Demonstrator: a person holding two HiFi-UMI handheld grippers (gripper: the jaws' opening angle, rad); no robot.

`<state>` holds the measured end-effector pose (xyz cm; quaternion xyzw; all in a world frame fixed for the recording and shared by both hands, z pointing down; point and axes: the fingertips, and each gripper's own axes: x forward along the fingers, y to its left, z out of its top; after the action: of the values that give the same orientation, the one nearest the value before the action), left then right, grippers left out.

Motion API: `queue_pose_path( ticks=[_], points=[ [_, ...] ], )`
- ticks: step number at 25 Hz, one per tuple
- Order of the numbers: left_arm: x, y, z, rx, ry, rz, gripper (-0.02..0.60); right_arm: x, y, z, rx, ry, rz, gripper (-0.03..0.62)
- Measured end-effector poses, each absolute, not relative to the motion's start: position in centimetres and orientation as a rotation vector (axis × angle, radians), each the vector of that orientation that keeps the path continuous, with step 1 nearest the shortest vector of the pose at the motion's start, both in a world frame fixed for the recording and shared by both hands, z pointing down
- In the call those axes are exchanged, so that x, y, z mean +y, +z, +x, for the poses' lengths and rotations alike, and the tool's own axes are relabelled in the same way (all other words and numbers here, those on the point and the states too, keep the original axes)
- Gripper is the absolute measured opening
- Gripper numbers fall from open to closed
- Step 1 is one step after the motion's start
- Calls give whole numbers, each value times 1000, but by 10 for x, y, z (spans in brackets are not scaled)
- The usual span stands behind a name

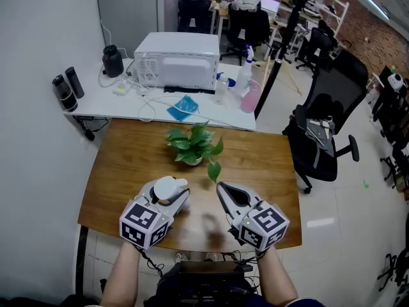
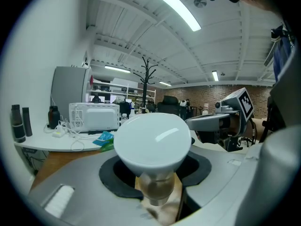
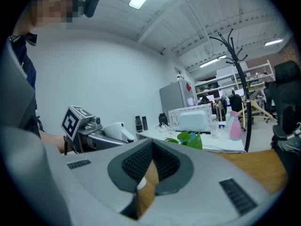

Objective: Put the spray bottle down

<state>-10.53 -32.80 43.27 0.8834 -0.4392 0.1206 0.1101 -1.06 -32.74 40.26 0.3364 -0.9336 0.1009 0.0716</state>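
Note:
The spray bottle (image 1: 167, 188) has a white head and a clear neck. My left gripper (image 1: 172, 196) is shut on that neck, low over the near left of the wooden table (image 1: 268, 165). In the left gripper view the white head (image 2: 153, 142) fills the middle above the jaws, and the bottle's body is hidden below. My right gripper (image 1: 222, 188) hovers beside it on the right, shut with nothing in it; its pads (image 3: 162, 166) nearly meet over bare wood. The right gripper view shows the bottle's nozzle (image 3: 113, 130) off to the left.
A potted green plant (image 1: 193, 144) stands mid-table, just beyond both grippers. Behind is a white desk with a microwave (image 1: 177, 59), a pink spray bottle (image 1: 251, 96), cables and dark bottles (image 1: 67, 88). A black office chair (image 1: 326, 126) stands to the right.

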Motion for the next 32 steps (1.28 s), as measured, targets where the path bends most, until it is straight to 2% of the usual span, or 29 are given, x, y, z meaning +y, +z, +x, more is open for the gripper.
queue_pose_path(
  ticks=[19,32],
  points=[
    [-338,445,-88,-1317,413,2593,204,-334,412,-3,-2814,327,986,2],
    [-398,501,-67,-1326,528,2631,204,-335,429,6,-2764,368,998,2]
  ],
)
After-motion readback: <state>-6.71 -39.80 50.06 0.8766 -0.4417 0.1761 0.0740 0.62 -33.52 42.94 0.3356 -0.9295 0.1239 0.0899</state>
